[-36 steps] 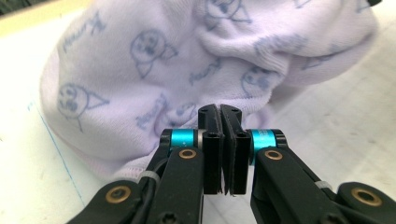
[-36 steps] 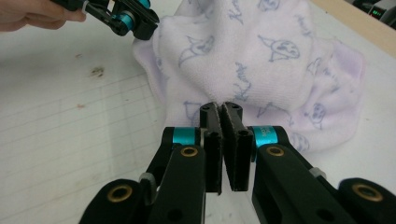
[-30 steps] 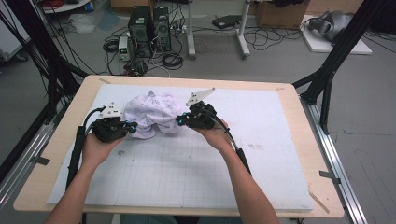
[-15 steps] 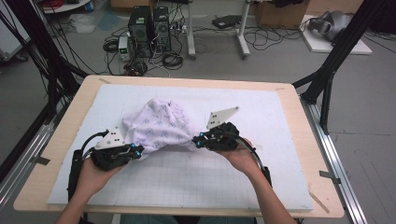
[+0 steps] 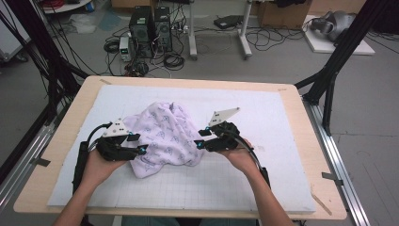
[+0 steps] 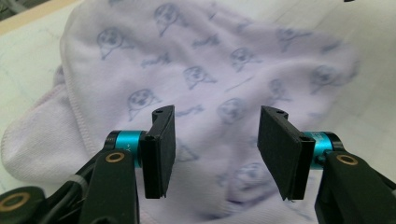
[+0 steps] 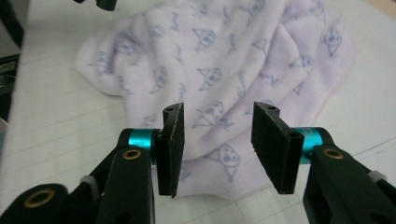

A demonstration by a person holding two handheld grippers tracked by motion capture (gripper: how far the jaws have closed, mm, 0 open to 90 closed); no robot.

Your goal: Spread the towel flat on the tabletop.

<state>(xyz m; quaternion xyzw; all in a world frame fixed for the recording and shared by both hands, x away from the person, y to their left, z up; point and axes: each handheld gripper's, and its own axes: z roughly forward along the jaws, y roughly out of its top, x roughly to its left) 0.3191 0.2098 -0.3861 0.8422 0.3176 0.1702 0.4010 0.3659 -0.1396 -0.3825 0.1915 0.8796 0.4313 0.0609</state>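
Lying between both tools [image 5: 141, 149] [image 5: 199, 143]: cloth [image 5: 164, 136]

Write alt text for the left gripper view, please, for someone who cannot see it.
An open gripper hovers over a crumpled pale lilac cloth printed with small grey-blue animal faces, nothing held between its two black jaws. The cloth lies on a white gridded mat.

In the left gripper view the printed cloth [image 6: 224, 93] runs off the top and bottom picture edges, and its print goes soft and blurred toward the far side. In the right gripper view the cloth [image 7: 224, 60] is cut by the top edge. From the high view, its folds hide whatever part of the tabletop [image 5: 291, 117] lies beneath, and its print is too small to read.
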